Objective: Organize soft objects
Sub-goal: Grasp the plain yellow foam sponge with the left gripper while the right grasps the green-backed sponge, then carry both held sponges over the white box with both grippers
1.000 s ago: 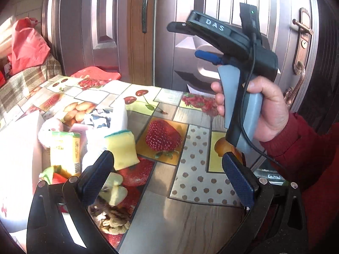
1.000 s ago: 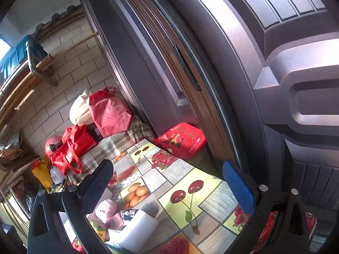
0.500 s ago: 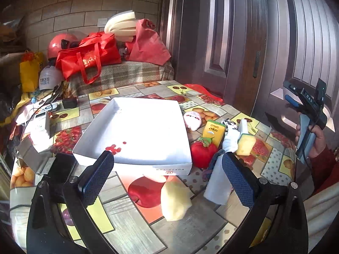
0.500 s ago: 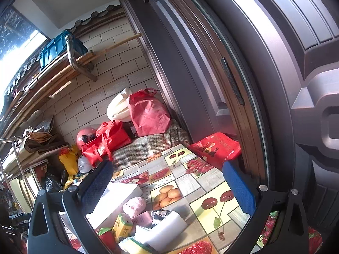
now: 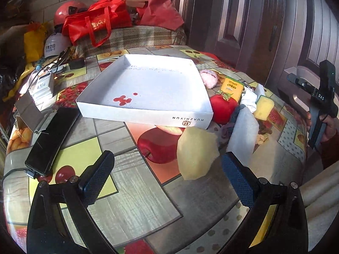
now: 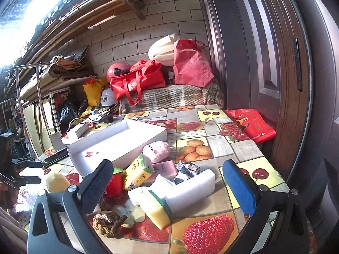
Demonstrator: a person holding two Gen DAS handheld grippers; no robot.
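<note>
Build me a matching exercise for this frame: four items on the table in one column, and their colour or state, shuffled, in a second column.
Items:
1. white box
2. pink plush toy
3. sponge
4. phone

Descriptions:
A. yellow with a green layer
B. black, lying flat with a cable at one end
C. open, nothing inside
D. fuzzy, lying right beside the box wall

Pairs: 1-C, 2-D, 3-A, 4-B

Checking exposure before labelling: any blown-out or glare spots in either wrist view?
Right wrist view: window at upper left is blown out white. Left wrist view: evenly exposed, sunlit white tray bright but its red marks still readable; both views dark at the fisheye corners.
</note>
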